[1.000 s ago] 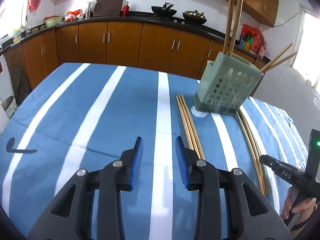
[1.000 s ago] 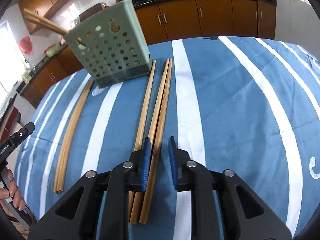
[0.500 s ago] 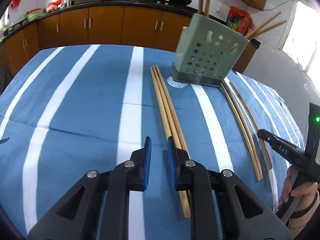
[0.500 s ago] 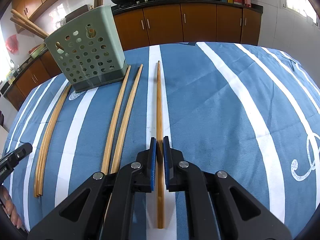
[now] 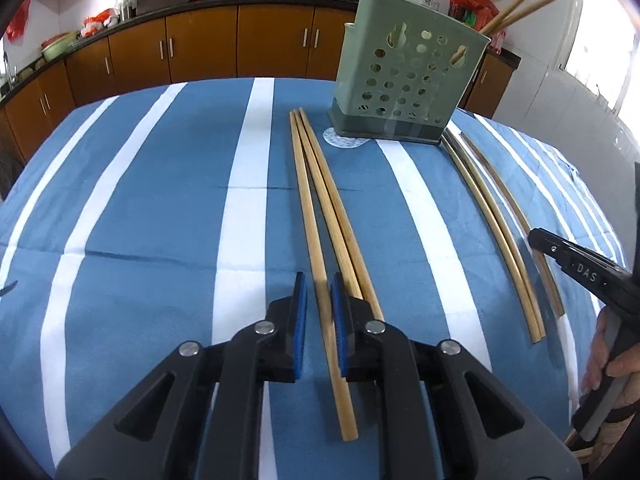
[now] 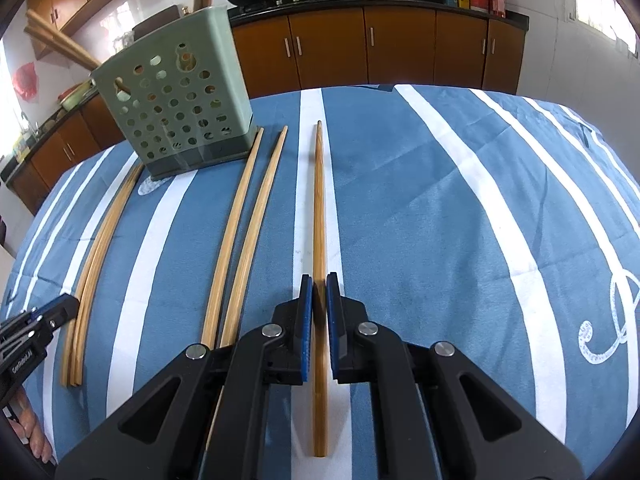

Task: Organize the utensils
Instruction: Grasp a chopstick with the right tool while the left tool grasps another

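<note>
With both chopsticks flat on the table (image 6: pixel 440 200), my right tongs (image 6: pixel 319 300) pinch one chopstick (image 6: pixel 319 208). Left tongs (image 5: pixel 319 300) pinch another chopstick (image 5: pixel 306 208).

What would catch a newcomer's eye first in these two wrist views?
Each hand-held gripper has one long wooden chopstick between its blue pads: the left hand-held gripper on the leftmost of three, the right hand-held gripper on a lone chopstick. Behind them a pale green perforated utensil holder stands on the blue striped tablecloth, with chopsticks already poking out.
</note>
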Tool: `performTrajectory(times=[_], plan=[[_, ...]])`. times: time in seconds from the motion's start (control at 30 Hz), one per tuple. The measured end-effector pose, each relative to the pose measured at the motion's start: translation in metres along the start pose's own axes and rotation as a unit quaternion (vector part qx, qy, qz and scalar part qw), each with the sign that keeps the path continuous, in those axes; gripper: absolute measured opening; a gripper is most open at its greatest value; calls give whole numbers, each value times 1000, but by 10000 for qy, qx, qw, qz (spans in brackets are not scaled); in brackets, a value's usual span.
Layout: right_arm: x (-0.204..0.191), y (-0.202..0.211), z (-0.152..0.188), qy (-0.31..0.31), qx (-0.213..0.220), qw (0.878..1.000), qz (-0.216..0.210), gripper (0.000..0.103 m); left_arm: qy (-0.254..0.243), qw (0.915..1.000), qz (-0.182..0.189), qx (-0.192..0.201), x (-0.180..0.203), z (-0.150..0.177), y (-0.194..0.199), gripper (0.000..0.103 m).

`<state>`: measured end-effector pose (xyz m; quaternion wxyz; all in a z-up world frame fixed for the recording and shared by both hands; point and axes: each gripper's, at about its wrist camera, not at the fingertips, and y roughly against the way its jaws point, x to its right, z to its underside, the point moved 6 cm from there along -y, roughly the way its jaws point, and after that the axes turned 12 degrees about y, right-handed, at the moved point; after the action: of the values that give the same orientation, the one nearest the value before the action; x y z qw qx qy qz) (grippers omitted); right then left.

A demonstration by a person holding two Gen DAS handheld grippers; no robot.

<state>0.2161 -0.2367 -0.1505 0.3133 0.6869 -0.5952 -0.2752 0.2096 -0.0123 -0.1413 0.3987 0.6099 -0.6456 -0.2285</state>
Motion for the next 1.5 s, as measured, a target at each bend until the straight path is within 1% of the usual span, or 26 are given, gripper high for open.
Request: performTrajectory(times=[0.07,0.17,0.27,0.4,0.5,0.6,0.7,0.93,1.5], plan=[[-2,2,2,26,-8,10000,-35,8,8,10000,-54,20,-1,-1,-1,10],[-4,3,3,105,18,9999,-26,8,91,9998,-142,49,-9,-7,-3,9],[-1,2,1,151,19,9999,-16,8,210,9994,-270,75,-24,-18,-6,8],[11,-2,-5,80,37,9999,147,8,367,9977,-553,153,-51,-34,-9,9],[24,-5,-8,-8,33,9996,273,8,405,9970,-635,186,-64,-41,-10,9],[28,-7,-7,-83,13,9997,244,8,419,9971,-589,218,-70,-44,-10,10],[28,-8,-7,-23,-5,9996,298,8,435,9972,-575,216,-71,-45,-10,10],[27,-8,-7,-30,-3,9996,289,8,604,9969,-463,215,-73,-44,-9,10],[28,-7,-7,-23,-1,9996,291,9,610,9969,-452,217,-73,-43,-10,10]])
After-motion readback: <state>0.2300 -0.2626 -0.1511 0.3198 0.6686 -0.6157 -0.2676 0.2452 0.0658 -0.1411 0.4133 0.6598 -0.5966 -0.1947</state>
